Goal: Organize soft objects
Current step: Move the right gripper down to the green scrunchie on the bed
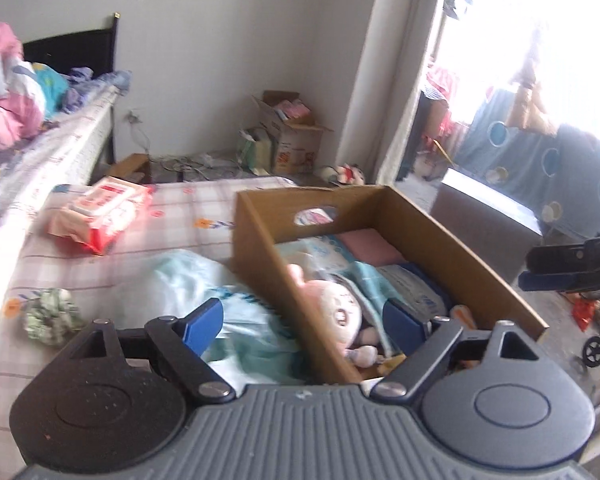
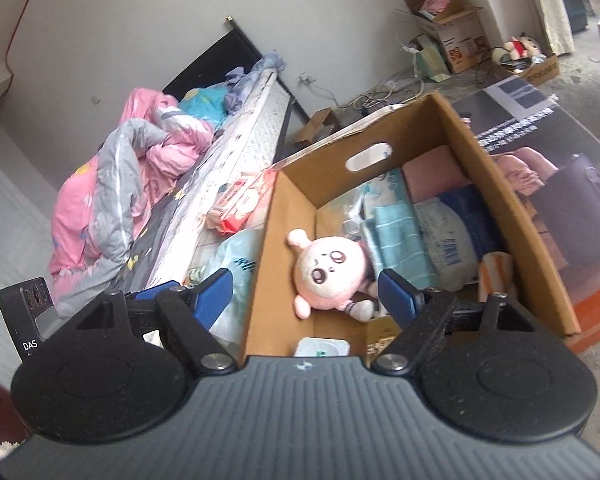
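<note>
An open cardboard box [image 1: 440, 232] [image 2: 500, 184] stands on the checked mattress [image 1: 180, 208]. Inside lie a pink plush toy [image 1: 340, 312] [image 2: 328, 272], a teal towel [image 2: 400, 236], white tissue packs [image 2: 444, 236] and a pink pad [image 2: 432, 172]. My left gripper [image 1: 304, 324] is open and straddles the box's left wall, holding nothing. My right gripper [image 2: 306, 294] is open above the box's near end, the plush below its fingers, untouched. A pale blue bag [image 1: 188, 280] [image 2: 236, 256], a red wipes pack [image 1: 100, 212] [image 2: 240, 204] and a green crumpled cloth [image 1: 50, 314] lie on the mattress outside the box.
A pink and grey quilt [image 2: 120, 184] is heaped on the bed at the left. Cardboard boxes [image 1: 292, 136] [image 2: 452, 40], cables and small toys [image 2: 520, 46] sit on the floor by the far wall. A large printed carton [image 2: 540, 128] is right of the box. A wheel [image 1: 596, 352] shows at lower right.
</note>
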Demonstrator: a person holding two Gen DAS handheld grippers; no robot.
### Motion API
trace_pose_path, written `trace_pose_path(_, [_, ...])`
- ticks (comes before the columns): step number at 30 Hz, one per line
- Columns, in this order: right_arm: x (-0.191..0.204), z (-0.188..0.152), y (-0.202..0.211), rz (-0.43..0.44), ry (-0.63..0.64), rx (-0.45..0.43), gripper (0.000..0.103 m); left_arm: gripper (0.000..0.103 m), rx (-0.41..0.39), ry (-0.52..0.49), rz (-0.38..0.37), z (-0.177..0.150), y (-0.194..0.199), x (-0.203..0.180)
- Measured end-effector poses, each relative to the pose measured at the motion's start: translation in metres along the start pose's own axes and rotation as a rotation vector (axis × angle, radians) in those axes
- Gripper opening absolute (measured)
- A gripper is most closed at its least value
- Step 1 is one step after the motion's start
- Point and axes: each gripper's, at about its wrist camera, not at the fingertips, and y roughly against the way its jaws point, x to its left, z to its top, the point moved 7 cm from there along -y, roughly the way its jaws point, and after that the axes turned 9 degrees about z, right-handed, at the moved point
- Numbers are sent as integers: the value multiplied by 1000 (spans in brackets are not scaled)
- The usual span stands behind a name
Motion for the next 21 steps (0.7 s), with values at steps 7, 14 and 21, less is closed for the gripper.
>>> trace_pose_path(7, [89, 18, -98, 102, 149, 168, 81, 89, -28, 51, 283, -11, 11, 98])
trace_pose_path(14, [174, 28, -229, 180, 306, 350, 82, 89, 12, 41, 437, -25, -25, 163])
trace_pose_path(21, [209, 22, -382, 185, 323, 572, 82, 89, 113, 47, 445, -36, -94, 201])
